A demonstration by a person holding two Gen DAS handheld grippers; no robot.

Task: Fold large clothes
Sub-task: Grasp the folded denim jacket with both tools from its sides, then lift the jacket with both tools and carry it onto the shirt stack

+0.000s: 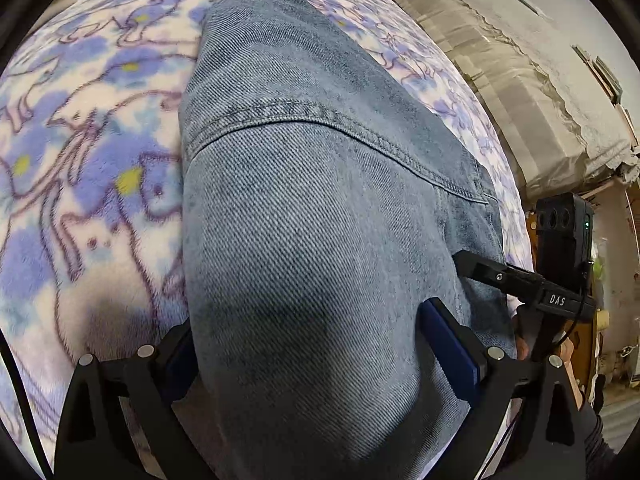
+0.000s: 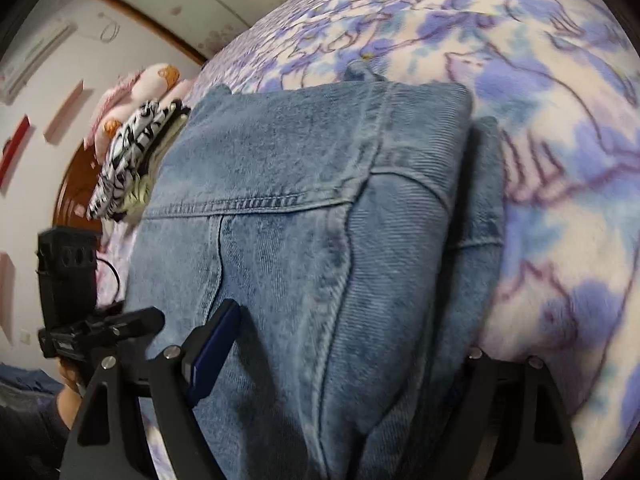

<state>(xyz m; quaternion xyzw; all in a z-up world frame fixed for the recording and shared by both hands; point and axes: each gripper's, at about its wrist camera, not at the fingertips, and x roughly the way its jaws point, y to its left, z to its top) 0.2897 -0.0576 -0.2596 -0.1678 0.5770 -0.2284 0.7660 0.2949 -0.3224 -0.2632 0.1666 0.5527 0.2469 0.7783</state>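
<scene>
Left wrist view: both tongs (image 1: 308,344) (image 2: 340,364) angled downward, jaws wide, straddling folded jeans (image 1: 320,200).

A bedroom at home is shown by a fleece blanket (image 1: 92,128), soft toy (image 2: 154,80) and air conditioner (image 2: 34,58).

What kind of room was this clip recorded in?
Most likely a bedroom at home. The jeans lie on a fleecy flower-print blanket that seems to cover a bed, a pile of other clothes sits at its edge, and an air conditioner hangs on the wall.
</scene>
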